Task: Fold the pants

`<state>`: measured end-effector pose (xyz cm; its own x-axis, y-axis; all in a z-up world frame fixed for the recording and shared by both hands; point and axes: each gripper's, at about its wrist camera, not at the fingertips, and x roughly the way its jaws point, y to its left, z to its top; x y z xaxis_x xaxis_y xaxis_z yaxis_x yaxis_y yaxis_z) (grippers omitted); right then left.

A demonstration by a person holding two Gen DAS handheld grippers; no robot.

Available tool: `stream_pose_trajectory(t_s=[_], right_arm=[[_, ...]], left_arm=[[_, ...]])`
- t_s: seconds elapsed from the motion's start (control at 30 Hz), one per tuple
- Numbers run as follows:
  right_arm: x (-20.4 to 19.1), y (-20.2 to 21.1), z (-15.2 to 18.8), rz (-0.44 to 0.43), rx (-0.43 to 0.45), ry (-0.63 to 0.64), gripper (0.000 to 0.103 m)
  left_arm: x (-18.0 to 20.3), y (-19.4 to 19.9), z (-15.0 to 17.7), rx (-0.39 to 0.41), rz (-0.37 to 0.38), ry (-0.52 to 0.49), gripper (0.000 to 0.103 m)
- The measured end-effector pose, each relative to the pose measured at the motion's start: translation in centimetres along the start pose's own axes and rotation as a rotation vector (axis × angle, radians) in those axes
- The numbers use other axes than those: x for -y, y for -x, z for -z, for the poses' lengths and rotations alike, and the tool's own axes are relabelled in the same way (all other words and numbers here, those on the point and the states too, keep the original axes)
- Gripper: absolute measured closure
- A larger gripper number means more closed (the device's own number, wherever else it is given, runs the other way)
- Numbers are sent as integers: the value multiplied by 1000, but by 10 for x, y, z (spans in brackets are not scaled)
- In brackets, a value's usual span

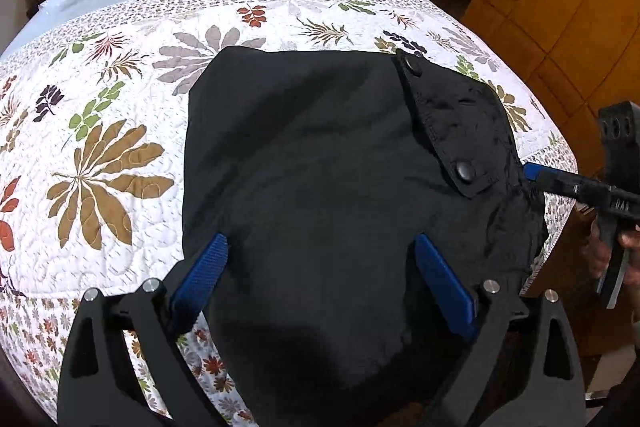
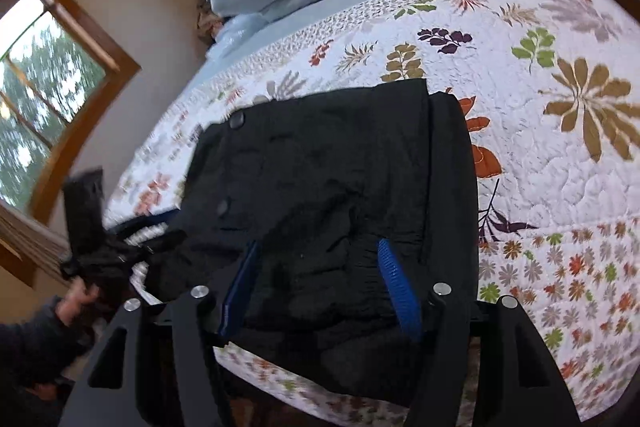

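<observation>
Pants, black and already folded into a compact bundle, are seen lying on the floral quilt near the bed's edge; little beyond tidying seems left. The long axis is judged to run along that edge, the snap-button flap set toward the right gripper. Both the left gripper and right are held with jaws apart, nothing clamped

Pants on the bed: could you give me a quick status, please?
Both hand-held grippers open: left, right, hovering over the pants. Pants folded compact on the quilt. Nothing in the way.
</observation>
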<state>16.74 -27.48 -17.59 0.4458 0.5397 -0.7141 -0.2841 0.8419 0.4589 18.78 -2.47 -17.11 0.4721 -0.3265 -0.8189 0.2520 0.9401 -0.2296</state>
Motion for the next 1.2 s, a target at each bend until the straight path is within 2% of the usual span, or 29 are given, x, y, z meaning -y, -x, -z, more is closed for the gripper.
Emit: stream_pose_trajectory(t_s=[0.13,0.2,0.3,0.4,0.57,0.63,0.73,0.8,0.9,0.97,1.13,1.2], right_arm=[[-13,13,-3,32,9,36,40],[-17,31,-4,45,53,39,33],[-14,44,-5,93,81,39,23],[-7,39,-5,151,60,40,22],[4,18,1,165,-15,6,23],[2,8,5,172,-55,15,28],[0,3,7,131,-63,4,35],[-2,4,5,137,-61,27,48],[2,13,2,95,-55,-4,58],[3,19,3,73,-53,-9,60],[-2,18,12,135,-78,52,61],[4,14,13,118,-79,27,61]], left_arm=[[2,13,-1,-1,-34,-22,8],[1,25,-1,5,-90,-24,8],[3,45,0,43,-134,-30,6],[9,60,0,88,-189,-62,3],[21,77,-3,127,-206,-101,3],[26,83,-5,148,-213,-114,3],[29,88,-9,161,-210,-124,3],[27,89,-10,165,-206,-119,3],[20,81,-11,142,-219,-109,3],[10,73,-9,112,-218,-93,3],[-22,56,-3,49,-214,-8,3],[-33,47,0,10,-211,21,3]])
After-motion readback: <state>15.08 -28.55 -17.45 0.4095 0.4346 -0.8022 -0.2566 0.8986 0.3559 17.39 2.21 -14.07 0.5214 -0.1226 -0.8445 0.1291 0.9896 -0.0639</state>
